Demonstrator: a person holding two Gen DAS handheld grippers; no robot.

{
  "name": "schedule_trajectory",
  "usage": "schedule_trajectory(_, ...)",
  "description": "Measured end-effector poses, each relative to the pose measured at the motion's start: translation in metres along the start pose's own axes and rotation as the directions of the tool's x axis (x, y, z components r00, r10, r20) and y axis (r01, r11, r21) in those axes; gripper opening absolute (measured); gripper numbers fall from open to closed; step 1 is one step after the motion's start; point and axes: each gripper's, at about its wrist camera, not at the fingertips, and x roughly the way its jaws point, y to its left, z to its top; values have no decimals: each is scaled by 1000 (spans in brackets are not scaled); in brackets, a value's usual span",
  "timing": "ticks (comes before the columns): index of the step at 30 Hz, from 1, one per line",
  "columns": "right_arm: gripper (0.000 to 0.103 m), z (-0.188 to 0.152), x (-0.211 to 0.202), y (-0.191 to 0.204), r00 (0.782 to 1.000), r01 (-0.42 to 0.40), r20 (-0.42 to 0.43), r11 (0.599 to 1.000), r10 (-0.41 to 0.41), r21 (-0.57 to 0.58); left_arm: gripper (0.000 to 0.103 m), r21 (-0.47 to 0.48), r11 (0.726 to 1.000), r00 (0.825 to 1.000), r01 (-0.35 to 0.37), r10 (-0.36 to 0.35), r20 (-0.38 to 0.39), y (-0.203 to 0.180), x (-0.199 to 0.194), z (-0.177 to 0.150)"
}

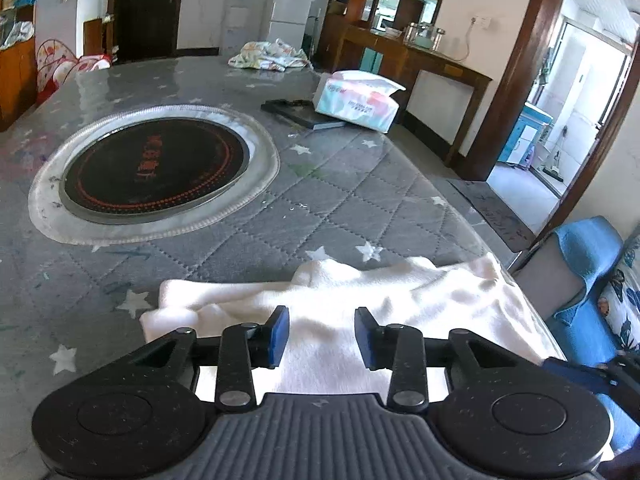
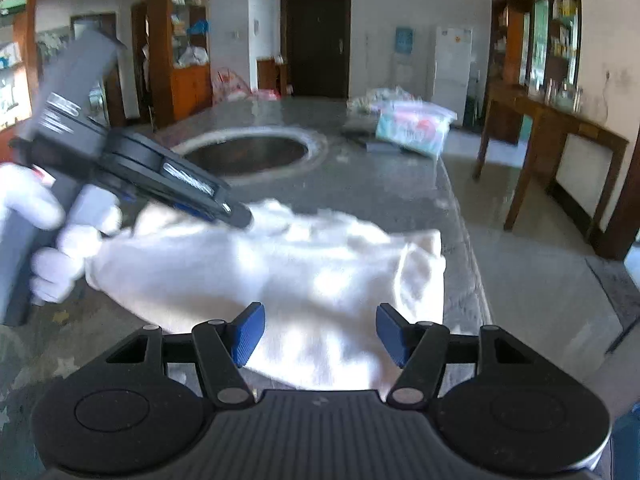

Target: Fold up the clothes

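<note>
A white garment [image 1: 360,300] lies crumpled along the near edge of the grey quilted table [image 1: 320,184]. My left gripper [image 1: 323,336] hovers just over its near part, blue pads [image 1: 280,332] apart, the cloth lying flat under the gap and not pinched. In the right wrist view the same garment [image 2: 300,264] spreads across the table. My right gripper [image 2: 320,332] stands open above its near edge, holding nothing. The left gripper [image 2: 240,216] shows there from the side, tips at the garment's far left part, held by a white-gloved hand [image 2: 48,216].
A round black hob [image 1: 156,168] sits sunk in the table's middle. Behind it lie a tissue pack [image 1: 356,100], a flat black object [image 1: 300,114] and a crumpled patterned cloth [image 1: 268,54]. A blue-covered chair [image 1: 580,276] stands right of the table; a wooden side table [image 2: 552,136] lines the wall.
</note>
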Motion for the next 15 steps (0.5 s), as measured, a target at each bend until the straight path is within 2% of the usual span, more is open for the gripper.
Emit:
schedule_trajectory(2,62,-1,3,1,1000,-6,-27,1000,6,0,39,14,1000,1000,4,-4,-1,-2,-10,-7)
schedule_trajectory(8,62,3,-8,8,1000,-4,1,1000,4,-9,39,70,997,1000,13,-12,-17,-9,-38,-34)
schedule_trajectory(13,62,-1,3,13,998,9,-54,1000,-9,-14,41,111,994,1000,-12,14,-19,-17,-41,-47)
schedule_trajectory(15,62,1,1,14,999,16,-44,1000,-17,-16,41,116,993,1000,-19,21,-17,-19,-40,-48)
